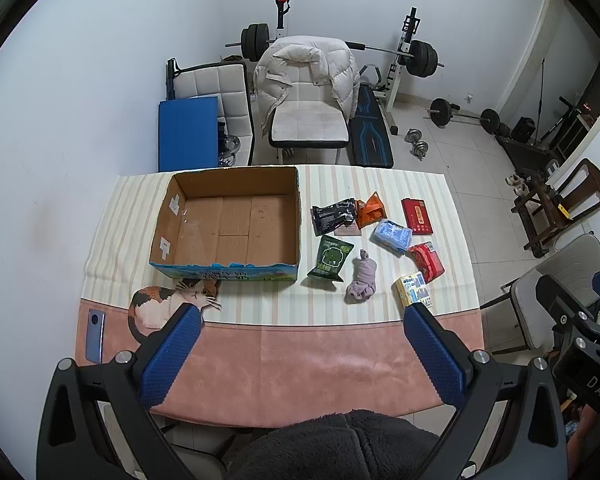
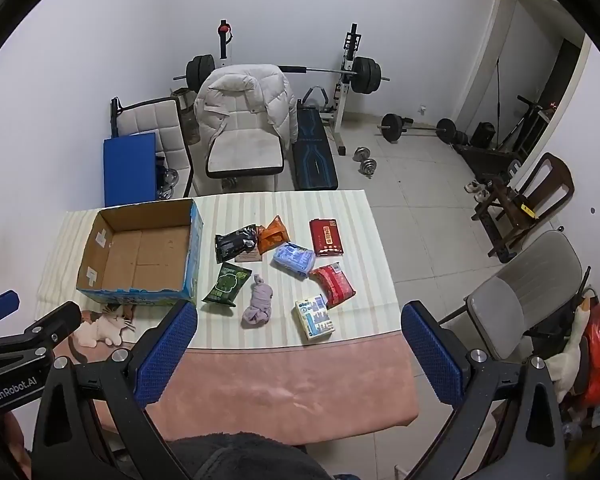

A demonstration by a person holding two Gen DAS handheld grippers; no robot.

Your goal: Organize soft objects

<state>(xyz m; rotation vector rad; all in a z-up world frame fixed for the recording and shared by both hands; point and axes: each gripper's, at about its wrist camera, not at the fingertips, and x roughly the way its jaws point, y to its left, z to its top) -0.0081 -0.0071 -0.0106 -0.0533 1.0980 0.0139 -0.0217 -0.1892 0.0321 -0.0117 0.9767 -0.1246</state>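
An open cardboard box [image 1: 228, 220] [image 2: 140, 252] stands empty on the left of the table. To its right lie several soft packs: a black one [image 1: 332, 216], an orange one [image 1: 370, 210], a dark red one [image 1: 418, 216], a light blue one [image 1: 392, 236], a green one [image 1: 331, 258], a red one [image 1: 426, 260] and a yellow-and-white one [image 1: 414, 290]. A lilac bundled cloth [image 1: 362, 280] [image 2: 258, 304] lies among them. My left gripper [image 1: 304, 316] and right gripper [image 2: 300, 320] hover open above the table's near edge, nothing between their fingers.
A striped and pink cloth [image 1: 300, 344] with a cat picture [image 1: 172, 300] covers the table. A blue phone [image 1: 95, 336] lies at its near left. Behind stand white chairs [image 1: 312, 112], a weight bench [image 1: 372, 128] and barbells. A grey chair [image 2: 520, 300] stands on the right.
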